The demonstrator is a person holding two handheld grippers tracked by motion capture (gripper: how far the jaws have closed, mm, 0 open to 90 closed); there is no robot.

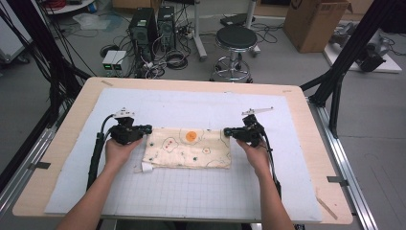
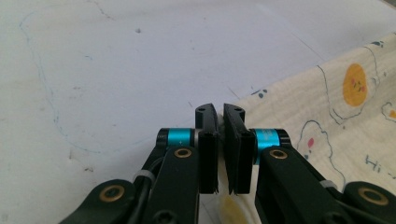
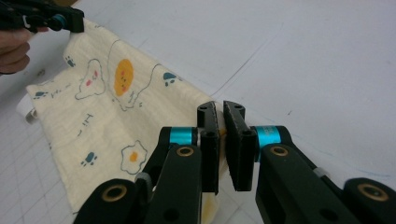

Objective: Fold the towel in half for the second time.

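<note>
1. The folded cream cloth [image 1: 187, 148], printed with fried eggs and paw marks, lies near the centre of the white gridded mat [image 1: 191, 191] on the worktop [image 1: 72, 124]. Its long edges run from 9 to 3 o'clock.
2. The left gripper [image 1: 146, 129] pinches the cloth's far corner at the 9 o'clock end. In the left gripper view its fingers [image 2: 209, 154] stand nearly closed, with cloth running between them.
3. The right gripper [image 1: 228, 131] holds the matching far corner at the 3 o'clock end. In the right gripper view its fingers [image 3: 208, 149] are drawn narrow on the cloth edge.
4. The step in hand looks like a fold: carrying the far edge toward 6 o'clock, over the near edge.
5. To do it well, lift both corners evenly, keep the edge taut between the grippers, and move them at one pace so that no crease forms at the centre.
6. Line up the corners before letting go. A small white tag [image 1: 146, 168] sticks out at the near 9 o'clock corner and could bunch underneath.
7. Writing: the cloth bears a small "Hi" [image 3: 87, 125] beside the drawn figures. No brand can be read.
</note>
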